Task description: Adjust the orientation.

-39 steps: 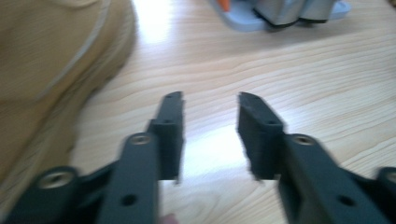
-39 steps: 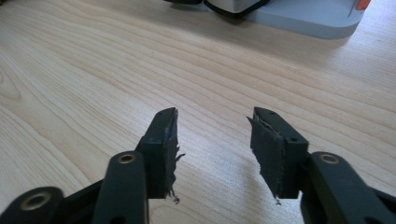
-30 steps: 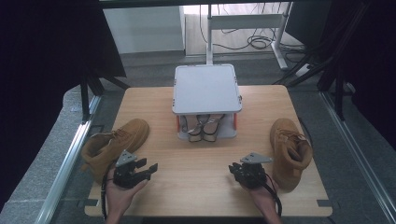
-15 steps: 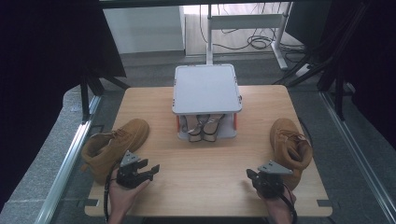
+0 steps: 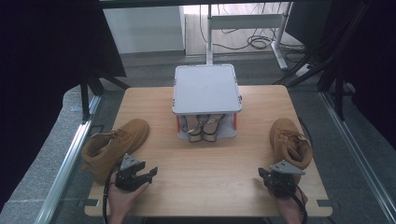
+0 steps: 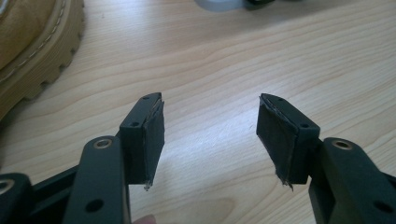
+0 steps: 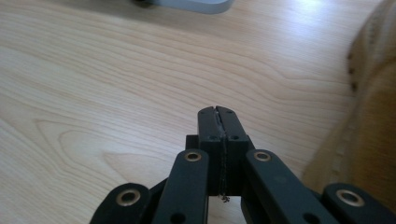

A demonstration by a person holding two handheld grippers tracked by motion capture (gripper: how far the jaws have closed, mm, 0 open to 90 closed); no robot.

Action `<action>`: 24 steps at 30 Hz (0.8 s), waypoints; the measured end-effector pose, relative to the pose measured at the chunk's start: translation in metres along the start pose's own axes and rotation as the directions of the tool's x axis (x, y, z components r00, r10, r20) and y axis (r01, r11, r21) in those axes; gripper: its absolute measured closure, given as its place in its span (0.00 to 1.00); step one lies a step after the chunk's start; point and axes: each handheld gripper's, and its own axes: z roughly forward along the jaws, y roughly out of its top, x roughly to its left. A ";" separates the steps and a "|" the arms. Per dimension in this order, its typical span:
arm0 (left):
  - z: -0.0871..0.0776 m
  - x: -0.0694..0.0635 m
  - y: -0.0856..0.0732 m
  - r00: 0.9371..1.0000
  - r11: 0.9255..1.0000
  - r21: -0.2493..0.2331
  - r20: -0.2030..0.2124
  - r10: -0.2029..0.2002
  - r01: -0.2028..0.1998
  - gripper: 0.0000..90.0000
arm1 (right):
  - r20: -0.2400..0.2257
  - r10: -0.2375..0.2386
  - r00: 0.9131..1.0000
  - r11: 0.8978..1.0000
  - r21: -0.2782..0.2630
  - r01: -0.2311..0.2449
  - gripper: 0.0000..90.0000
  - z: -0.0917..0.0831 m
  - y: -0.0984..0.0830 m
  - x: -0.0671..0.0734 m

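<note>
We note the right gripper (image 5: 267, 176) has shifted rightward beside the right boot (image 5: 289, 142), its jaws having just closed on nothing.

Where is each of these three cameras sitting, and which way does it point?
High view: above the person's side, looking forward and down at the table, both hands, left gripper, right gripper.
Left gripper view: rides that gripper, jaws apart over wood, left boot beside.
Right gripper view: rides that gripper, jaws together, right boot beside.
Shared: both gripper views catch the grey rack ahead.
</note>
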 end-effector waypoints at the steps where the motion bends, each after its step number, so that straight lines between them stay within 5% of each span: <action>1: -0.001 0.001 0.000 1.000 1.000 -0.002 0.001 -0.005 0.005 0.47 | 0.012 0.005 1.000 1.000 -0.002 -0.005 1.00 -0.002 0.000 -0.002; 10: -0.001 0.002 -0.005 1.000 1.000 -0.018 -0.001 -0.012 0.012 0.47 | 0.114 0.006 0.993 1.000 -0.001 -0.006 1.00 -0.013 -0.004 -0.016; 24: 0.013 -0.007 -0.002 1.000 1.000 0.007 0.026 0.000 0.000 0.47 | 0.089 0.035 0.995 0.999 -0.027 -0.033 1.00 -0.022 -0.009 -0.021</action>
